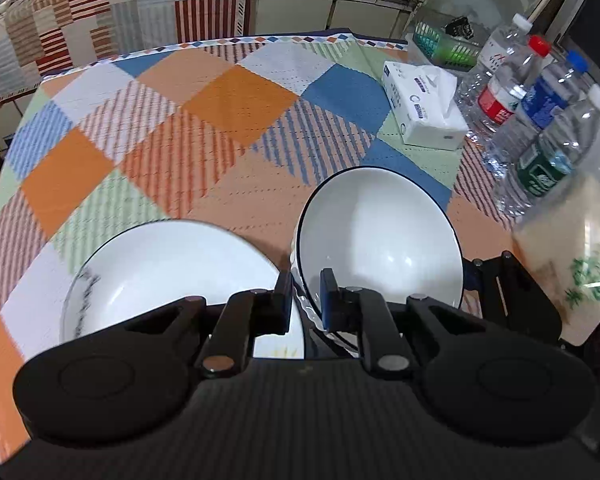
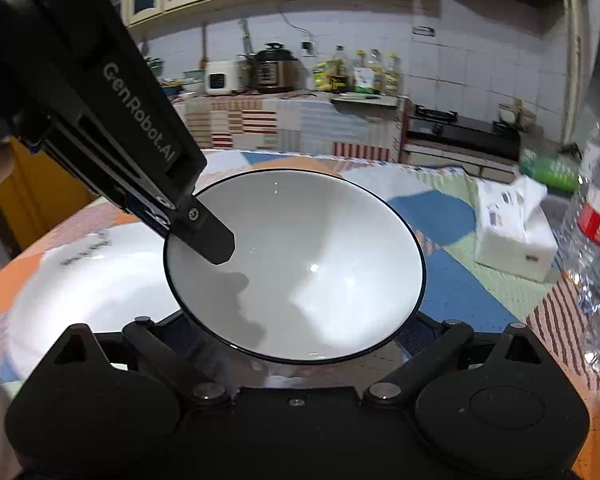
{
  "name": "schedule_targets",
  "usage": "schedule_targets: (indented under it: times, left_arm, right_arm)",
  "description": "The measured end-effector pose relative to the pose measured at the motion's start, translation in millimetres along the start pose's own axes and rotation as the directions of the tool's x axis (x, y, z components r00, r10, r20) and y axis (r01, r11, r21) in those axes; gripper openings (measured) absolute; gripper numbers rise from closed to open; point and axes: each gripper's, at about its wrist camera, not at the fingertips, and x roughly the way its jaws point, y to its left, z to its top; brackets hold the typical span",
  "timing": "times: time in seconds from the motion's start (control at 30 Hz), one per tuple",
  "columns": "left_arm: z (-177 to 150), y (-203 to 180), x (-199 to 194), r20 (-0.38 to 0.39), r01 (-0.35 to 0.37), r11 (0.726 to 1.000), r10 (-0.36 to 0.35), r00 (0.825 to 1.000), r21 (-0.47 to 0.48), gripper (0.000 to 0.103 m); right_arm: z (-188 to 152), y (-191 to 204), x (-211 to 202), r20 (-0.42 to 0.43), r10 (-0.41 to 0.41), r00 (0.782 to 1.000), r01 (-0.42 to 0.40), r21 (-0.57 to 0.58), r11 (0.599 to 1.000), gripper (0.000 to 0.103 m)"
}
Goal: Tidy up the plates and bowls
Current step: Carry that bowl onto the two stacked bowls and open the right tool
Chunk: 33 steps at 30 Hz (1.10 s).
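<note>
- Covering the counter (image 1: 204,128) is a checked cloth, with lots of bare cloth at the far side and left.
- One big white plate (image 1: 160,272) lies flat on the near left of the counter, open side up.
- One white bowl (image 1: 380,240) with a dark rim is tipped up, its open side facing the cameras. It sits just right of the plate.
- The left gripper (image 1: 306,300) has its jaws shut tight on the bowl's near rim, one finger inside and one outside.
- The right gripper (image 2: 300,344) has its jaws spread wide, just under the bowl, and holds nothing.
- One tissue box (image 1: 424,106) sits at the far right.
- Four clear bottles (image 1: 540,96) stand by the right edge, close together, next to the tissue box.
</note>
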Motion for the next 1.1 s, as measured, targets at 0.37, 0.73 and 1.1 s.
schedule_targets:
  times: [0.37, 0.73, 1.1]
  left_arm:
    - [-33.4, 9.4, -96.3, 0.034, -0.048, 0.999, 0.049, 0.998, -0.013, 0.014]
    - [-84.8, 31.4, -145.4, -0.022, 0.007, 0.995, -0.010, 1.000, -0.099, 0.015]
    - [-131.0, 54.3, -137.7, -0.116, -0.044, 0.992, 0.031, 0.993, -0.115, 0.015]
  right_arm:
    - [35.6, 44.6, -60.8, 0.004, 0.091, 0.996, -0.090, -0.093, 0.992, 0.100]
    - [31.4, 75.4, -109.3, -0.025, 0.238, 0.971, -0.239, -0.176, 0.955, 0.100]
    - [17.0, 104.4, -110.1, -0.138, 0.335, 0.932, -0.356, -0.186, 0.916, 0.100]
